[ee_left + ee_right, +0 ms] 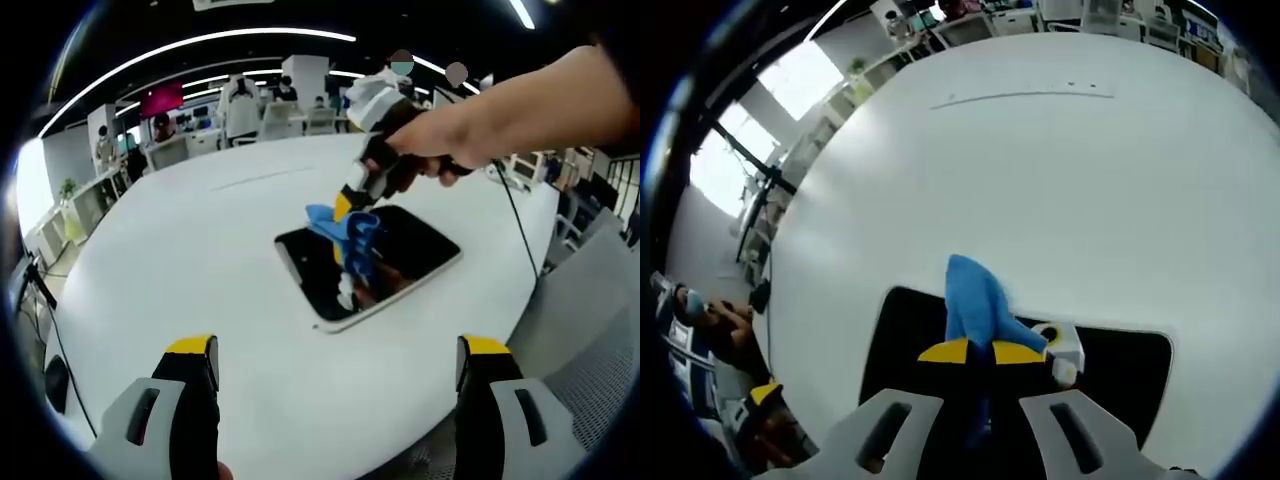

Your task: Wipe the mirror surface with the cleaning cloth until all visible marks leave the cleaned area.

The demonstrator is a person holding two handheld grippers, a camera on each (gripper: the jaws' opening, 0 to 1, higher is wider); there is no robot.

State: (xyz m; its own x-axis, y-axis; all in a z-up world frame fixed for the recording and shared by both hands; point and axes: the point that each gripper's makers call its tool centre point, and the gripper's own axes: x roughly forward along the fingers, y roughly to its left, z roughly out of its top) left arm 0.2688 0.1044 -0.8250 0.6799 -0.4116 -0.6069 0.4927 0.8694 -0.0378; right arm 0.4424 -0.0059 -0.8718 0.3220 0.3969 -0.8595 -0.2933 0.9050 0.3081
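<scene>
A dark rectangular mirror (400, 250) lies flat on the white round table (200, 260). In the left gripper view, the right gripper (347, 212), held by a person's hand (470, 130), presses a blue cleaning cloth (345, 228) onto the mirror's left part. My left gripper (335, 365) stands open near the table's front edge, nothing between its jaws, well short of the mirror. In the right gripper view, the right gripper (980, 352) is shut on the blue cloth (975, 300), which sticks out past its yellow tips over the mirror (1120, 365). The cloth's reflection shows in the glass.
A thin seam line (1025, 96) crosses the far tabletop (1040, 180). Grey chairs (590, 340) stand at the table's right edge. Desks, chairs and several people (240, 110) fill the office beyond. A tripod leg (40, 290) stands at the left.
</scene>
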